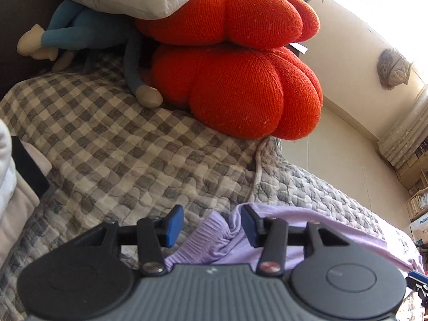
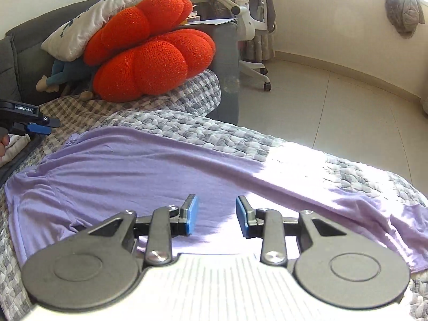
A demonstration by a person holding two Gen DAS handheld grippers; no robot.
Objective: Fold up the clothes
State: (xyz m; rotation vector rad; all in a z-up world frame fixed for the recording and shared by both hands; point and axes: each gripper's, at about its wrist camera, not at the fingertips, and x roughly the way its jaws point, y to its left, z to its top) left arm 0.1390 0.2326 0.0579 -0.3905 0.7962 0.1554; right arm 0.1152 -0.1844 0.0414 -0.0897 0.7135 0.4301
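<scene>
Nearest in the right wrist view, the right gripper (image 2: 216, 218) hangs over the middle of a lilac garment (image 2: 128, 165) with its blue pads apart and nothing between them; the cloth lies spread flat on a grey checked quilt (image 2: 240, 136), running from 9 o'clock down to 4 o'clock, its right part in bright sun. In the left wrist view the left gripper (image 1: 211, 226) stands parted too, pads clear of the cloth, above the garment's gathered, ruffled edge (image 1: 214, 238) at 6 o'clock. Farther off, at 12 o'clock, two orange knitted pumpkin cushions (image 2: 149, 56) are stacked on the quilt, a pale pillow (image 2: 80, 24) leaning on them and a blue soft toy (image 1: 80, 29) tucked beside them at 10 o'clock. Beyond, at 1 o'clock, a white office chair (image 2: 251, 8) stands on the tiled floor
</scene>
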